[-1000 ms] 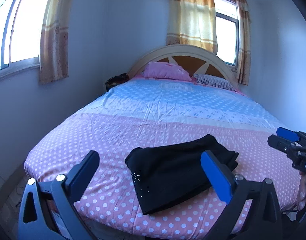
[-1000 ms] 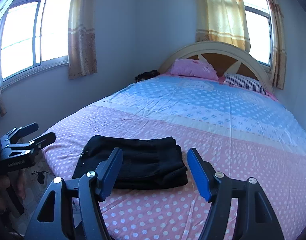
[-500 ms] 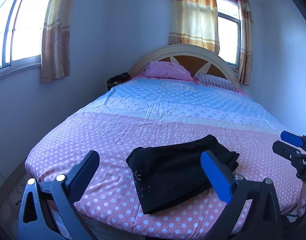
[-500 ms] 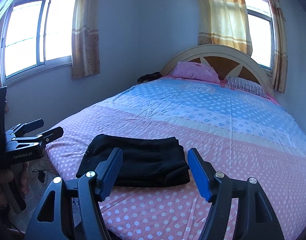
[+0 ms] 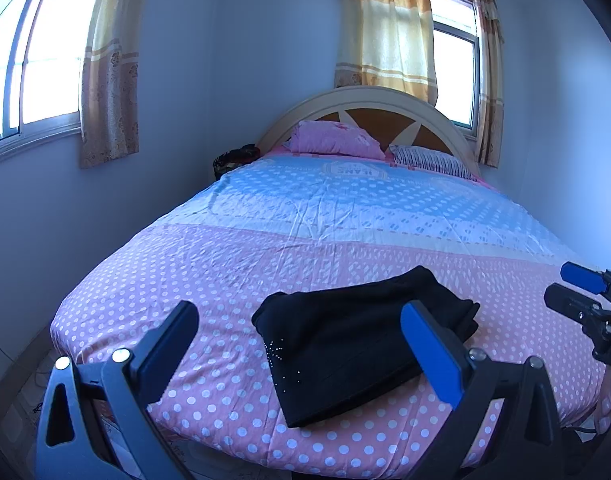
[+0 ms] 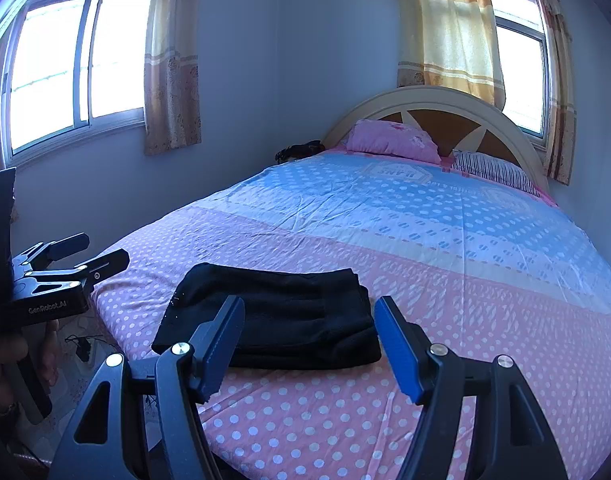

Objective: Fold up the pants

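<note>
Black pants [image 5: 357, 336] [image 6: 281, 316] lie folded into a compact rectangle near the foot of the bed, on the pink dotted sheet [image 5: 225, 280]. My left gripper [image 5: 301, 332] hangs open above and short of them, nothing between its fingers. My right gripper [image 6: 309, 328] is open too, held back from the bundle and touching nothing. In the right wrist view the left gripper [image 6: 97, 254] shows at the far left with a hand under it. In the left wrist view the right gripper [image 5: 569, 286] shows at the right edge.
The bed's headboard [image 5: 369, 100] stands at the far wall with a pink pillow [image 5: 333, 140] and a striped pillow [image 5: 433, 160]. A dark bundle [image 6: 299, 150] sits by the bed's far left corner. Curtained windows [image 6: 65, 64] flank the room. Cables lie on the floor [image 6: 83, 346].
Both grippers have drawn back and risen slightly from the bed. The folded pants have stayed where they lay.
</note>
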The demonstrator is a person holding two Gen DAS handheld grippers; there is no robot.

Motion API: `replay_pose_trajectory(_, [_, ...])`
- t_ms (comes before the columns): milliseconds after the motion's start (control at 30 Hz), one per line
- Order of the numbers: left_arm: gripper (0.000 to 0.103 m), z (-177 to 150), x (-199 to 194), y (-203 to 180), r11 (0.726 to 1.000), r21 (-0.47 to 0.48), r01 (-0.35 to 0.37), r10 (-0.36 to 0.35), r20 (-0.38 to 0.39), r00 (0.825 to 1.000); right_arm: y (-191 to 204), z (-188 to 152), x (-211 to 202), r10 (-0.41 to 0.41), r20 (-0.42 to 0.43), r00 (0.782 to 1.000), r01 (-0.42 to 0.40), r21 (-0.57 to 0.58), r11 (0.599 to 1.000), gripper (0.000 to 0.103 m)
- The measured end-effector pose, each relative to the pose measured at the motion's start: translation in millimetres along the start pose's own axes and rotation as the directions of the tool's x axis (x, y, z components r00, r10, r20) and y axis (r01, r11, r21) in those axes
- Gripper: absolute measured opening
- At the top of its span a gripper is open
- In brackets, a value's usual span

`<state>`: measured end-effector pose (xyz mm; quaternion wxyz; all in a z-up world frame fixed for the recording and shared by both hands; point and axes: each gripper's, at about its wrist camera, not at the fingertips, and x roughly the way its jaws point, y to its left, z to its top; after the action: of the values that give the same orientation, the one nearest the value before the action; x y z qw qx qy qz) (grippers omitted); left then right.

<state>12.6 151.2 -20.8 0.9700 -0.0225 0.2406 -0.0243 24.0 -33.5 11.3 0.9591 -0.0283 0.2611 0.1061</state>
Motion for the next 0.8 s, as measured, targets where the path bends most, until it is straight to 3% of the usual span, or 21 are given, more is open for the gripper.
replay_pose_trajectory(600, [0.103, 1.5, 3.3, -5.3, 0.999, 0.049, 0.002, -0.001, -0.024, 1.000, -1.2, -1.6, -1.6, -0.005, 0.009, 1.000, 0.005, 0.012, 1.000, 0.069])
replay_pose_trajectory(800, [0.103, 4.1, -1.7, -7.1, 0.998, 0.057, -0.014, 0.014, 0.000, 1.000, -1.3, -1.7, -4.8, -0.012, 0.025, 1.000, 0.012, 0.016, 1.000, 0.069])
